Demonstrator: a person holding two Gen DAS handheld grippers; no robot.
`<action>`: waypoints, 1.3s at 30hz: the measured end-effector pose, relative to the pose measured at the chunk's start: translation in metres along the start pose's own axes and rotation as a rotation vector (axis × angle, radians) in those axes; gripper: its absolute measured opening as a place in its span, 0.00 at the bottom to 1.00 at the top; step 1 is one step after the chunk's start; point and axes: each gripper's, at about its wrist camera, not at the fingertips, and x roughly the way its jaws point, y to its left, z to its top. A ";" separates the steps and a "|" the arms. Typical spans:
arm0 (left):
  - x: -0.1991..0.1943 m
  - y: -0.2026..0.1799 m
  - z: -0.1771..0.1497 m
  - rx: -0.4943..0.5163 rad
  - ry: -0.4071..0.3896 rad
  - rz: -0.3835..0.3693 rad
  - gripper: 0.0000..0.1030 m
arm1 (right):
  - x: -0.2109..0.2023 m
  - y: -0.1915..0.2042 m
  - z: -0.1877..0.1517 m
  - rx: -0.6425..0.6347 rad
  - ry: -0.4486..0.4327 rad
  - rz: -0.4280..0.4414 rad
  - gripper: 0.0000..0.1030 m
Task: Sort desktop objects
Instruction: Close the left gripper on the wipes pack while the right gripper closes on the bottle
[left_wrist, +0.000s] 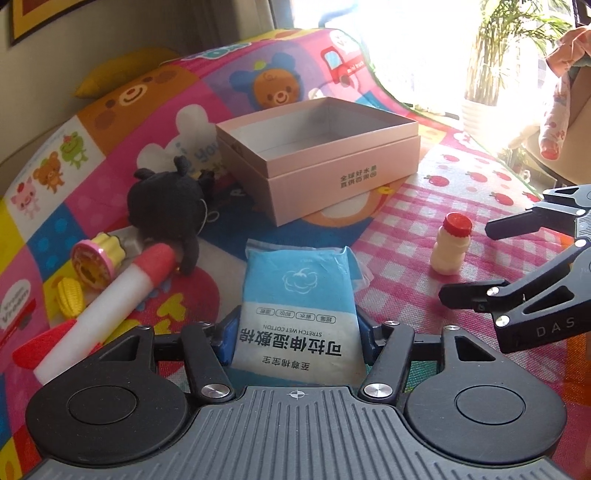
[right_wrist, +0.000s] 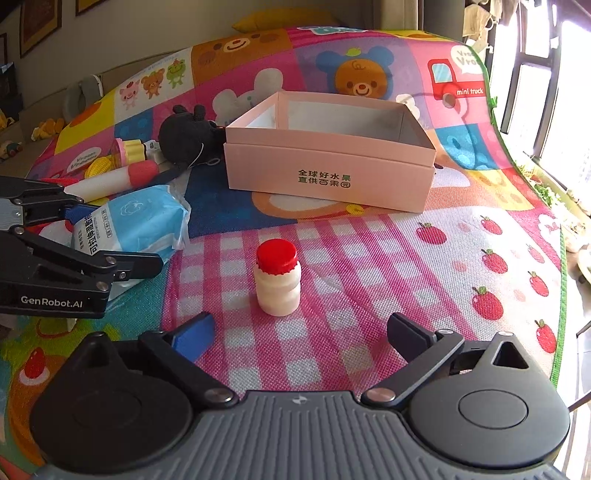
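My left gripper (left_wrist: 295, 332) is shut on a blue and white wet-cotton pack (left_wrist: 295, 295), gripping its near end; the pack also shows in the right wrist view (right_wrist: 136, 221). My right gripper (right_wrist: 299, 332) is open and empty, just short of a small white bottle with a red cap (right_wrist: 277, 277), which stands upright on the mat. The bottle also shows in the left wrist view (left_wrist: 451, 243). An open, empty pink box (left_wrist: 321, 155) sits further back, also in the right wrist view (right_wrist: 332, 155).
Left of the box lie a black plush toy (left_wrist: 166, 203), a white and red tube (left_wrist: 110, 306), a pink and yellow toy cake (left_wrist: 96, 258) and a yellow toy corn (left_wrist: 70, 297). A colourful play mat (right_wrist: 406, 258) covers the surface.
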 end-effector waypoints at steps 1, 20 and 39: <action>-0.003 0.000 -0.002 -0.008 -0.001 0.000 0.62 | 0.000 0.001 0.001 -0.010 -0.012 -0.004 0.77; -0.067 -0.022 0.003 0.001 -0.133 0.014 0.41 | -0.050 0.003 0.029 -0.016 -0.016 0.059 0.24; -0.034 -0.013 -0.019 -0.059 0.011 -0.003 0.84 | -0.064 0.008 0.005 -0.031 -0.007 0.027 0.24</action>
